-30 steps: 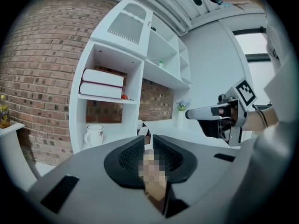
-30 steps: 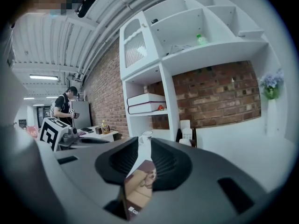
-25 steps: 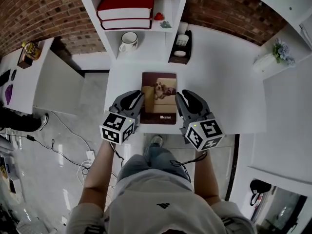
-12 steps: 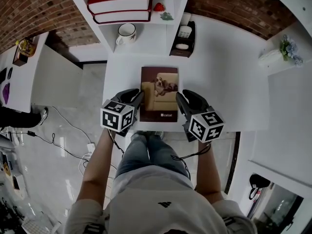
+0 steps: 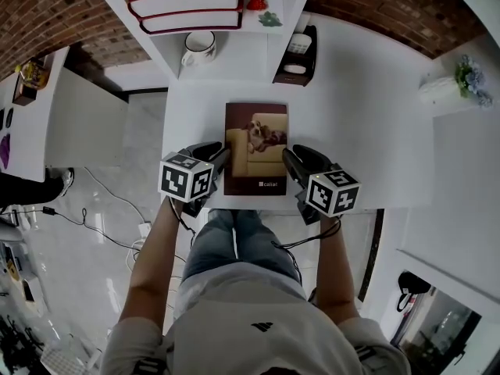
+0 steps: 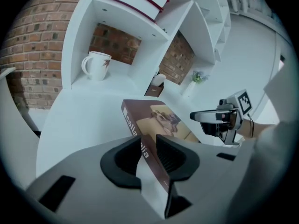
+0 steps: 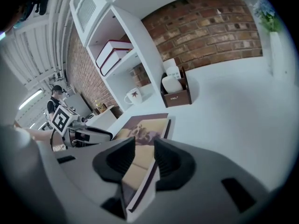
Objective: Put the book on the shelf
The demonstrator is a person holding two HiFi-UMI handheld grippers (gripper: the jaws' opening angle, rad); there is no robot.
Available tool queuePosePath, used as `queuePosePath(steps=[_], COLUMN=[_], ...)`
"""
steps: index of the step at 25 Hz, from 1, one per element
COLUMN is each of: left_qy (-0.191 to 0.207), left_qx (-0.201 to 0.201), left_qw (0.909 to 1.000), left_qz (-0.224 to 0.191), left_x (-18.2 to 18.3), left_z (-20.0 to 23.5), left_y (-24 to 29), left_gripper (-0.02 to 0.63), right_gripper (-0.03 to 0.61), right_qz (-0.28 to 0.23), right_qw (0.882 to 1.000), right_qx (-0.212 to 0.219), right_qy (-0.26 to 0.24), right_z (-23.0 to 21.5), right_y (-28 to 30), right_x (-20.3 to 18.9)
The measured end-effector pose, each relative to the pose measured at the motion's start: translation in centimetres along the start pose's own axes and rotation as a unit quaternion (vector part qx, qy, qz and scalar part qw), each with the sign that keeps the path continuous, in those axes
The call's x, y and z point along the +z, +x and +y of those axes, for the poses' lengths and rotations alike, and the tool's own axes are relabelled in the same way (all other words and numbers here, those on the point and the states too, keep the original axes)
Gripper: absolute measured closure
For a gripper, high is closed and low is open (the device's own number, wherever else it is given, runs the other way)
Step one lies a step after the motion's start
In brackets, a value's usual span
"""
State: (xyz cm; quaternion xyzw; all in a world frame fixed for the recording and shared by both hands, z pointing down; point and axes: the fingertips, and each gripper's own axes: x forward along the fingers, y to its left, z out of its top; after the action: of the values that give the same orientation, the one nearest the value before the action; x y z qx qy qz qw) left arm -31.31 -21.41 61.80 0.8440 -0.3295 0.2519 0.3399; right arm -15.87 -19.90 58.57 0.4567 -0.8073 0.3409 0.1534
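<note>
Bright even indoor light, soft shadows, strong fisheye bending, dark rounded corners, blurred foreground

left tool (image 6: 145, 142) jaws opening wider round book (image 5: 255, 143) spine, right tool (image 7: 145, 146) jaws opening wider too

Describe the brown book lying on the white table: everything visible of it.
The thin dark-brown book lies closed and flat, cover up, near the front edge of the white table. Its cover shows a dog on a beige sofa with small white print below, and white lettering runs along the spine. The spine edge sits between the left gripper's jaws, the opposite edge between the right gripper's. Both pairs are opening, not clamping it.
</note>
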Motion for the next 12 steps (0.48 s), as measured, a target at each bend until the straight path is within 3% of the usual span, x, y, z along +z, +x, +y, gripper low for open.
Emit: queuePosePath(steps=[12], left_qy=[-0.036], left_qx=[-0.026], left_qw=[0.9988], left_qz=[0.021], left_x=[-0.7], left_z=[0.2], left_y=[0.8], left_gripper=[0.494], right_gripper=[0.446], right_qz=[0.058], right_qw=[0.997], right_qx=[0.025], right_qy=[0.033], right_z=[-0.9], right_y=[2.0], right_x=[-2.4])
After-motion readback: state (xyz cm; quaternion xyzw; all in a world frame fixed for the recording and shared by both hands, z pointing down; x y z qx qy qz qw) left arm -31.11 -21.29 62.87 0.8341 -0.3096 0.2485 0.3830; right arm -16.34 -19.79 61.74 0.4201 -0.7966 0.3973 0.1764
